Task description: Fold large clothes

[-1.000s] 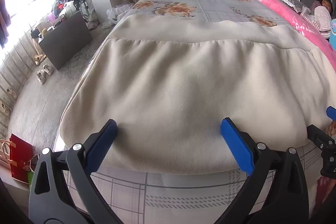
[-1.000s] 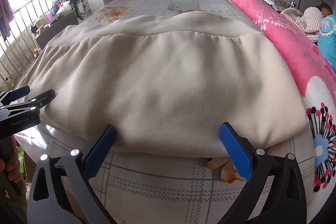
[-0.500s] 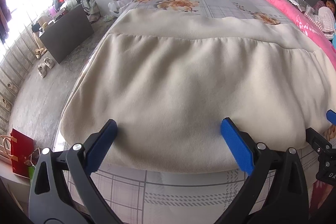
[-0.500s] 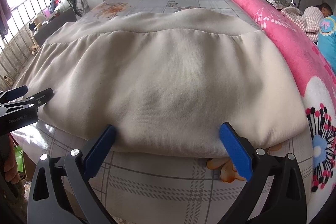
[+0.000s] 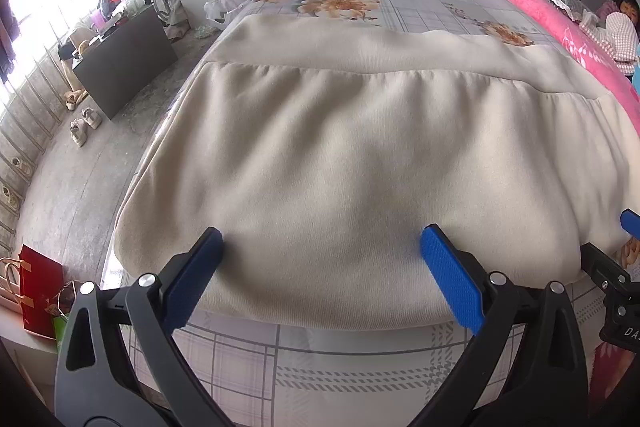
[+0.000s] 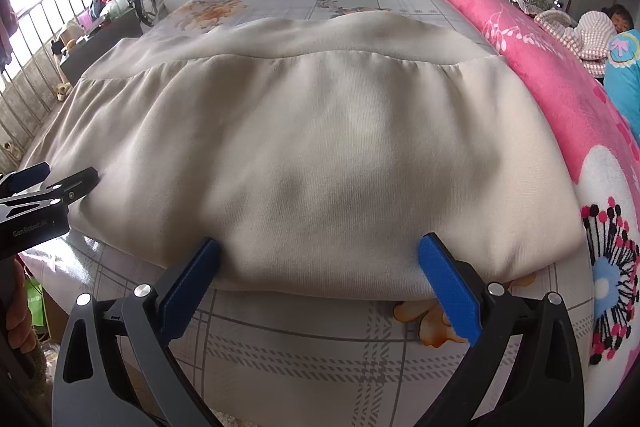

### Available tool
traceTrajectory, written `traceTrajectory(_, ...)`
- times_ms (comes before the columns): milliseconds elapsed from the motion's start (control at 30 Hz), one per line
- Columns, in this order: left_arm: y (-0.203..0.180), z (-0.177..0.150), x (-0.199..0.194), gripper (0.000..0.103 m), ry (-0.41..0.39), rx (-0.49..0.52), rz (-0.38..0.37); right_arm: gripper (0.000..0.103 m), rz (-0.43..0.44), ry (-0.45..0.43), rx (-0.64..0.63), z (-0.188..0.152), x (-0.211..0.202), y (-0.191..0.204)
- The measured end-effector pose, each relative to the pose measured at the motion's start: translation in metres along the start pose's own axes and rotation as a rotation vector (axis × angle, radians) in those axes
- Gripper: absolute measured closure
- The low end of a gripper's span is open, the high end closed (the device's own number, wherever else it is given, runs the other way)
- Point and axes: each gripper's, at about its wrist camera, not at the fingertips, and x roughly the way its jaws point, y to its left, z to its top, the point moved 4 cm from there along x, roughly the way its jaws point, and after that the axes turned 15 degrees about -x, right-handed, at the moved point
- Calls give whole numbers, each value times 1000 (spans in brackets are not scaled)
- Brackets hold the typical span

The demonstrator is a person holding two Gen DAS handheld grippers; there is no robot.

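Note:
A large cream garment (image 5: 352,155) lies folded and flat on the bed, its ribbed hem band (image 5: 360,43) at the far side. It also shows in the right wrist view (image 6: 312,163). My left gripper (image 5: 320,247) is open, its blue pads astride the garment's near folded edge at the left half. My right gripper (image 6: 318,255) is open, its pads astride the near edge at the right half. Each gripper shows at the edge of the other's view: the right one (image 5: 616,267), the left one (image 6: 44,187).
The bed has a grey checked floral sheet (image 5: 360,359). A pink blanket (image 6: 552,75) runs along the right side. The bed's left edge drops to a concrete floor with shoes (image 5: 84,125), a dark cabinet (image 5: 120,63) and a red bag (image 5: 38,291). A person (image 6: 616,23) lies at the far right.
Both views have tilted up slightly, so the garment sits a little lower in frame. The grippers stay open at the near edge.

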Motion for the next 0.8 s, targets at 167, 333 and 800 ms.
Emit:
traceTrajectory(167, 1, 0, 0, 7, 4, 1, -2, 6, 1, 8, -1, 1, 0, 0)
traceTrajectory(333, 1, 0, 0, 7, 5, 1, -2, 6, 1, 14, 1, 1, 0, 0)
traceTrajectory(800, 1, 0, 1, 7, 7, 3, -7, 6, -20, 34, -20, 0, -10, 1)
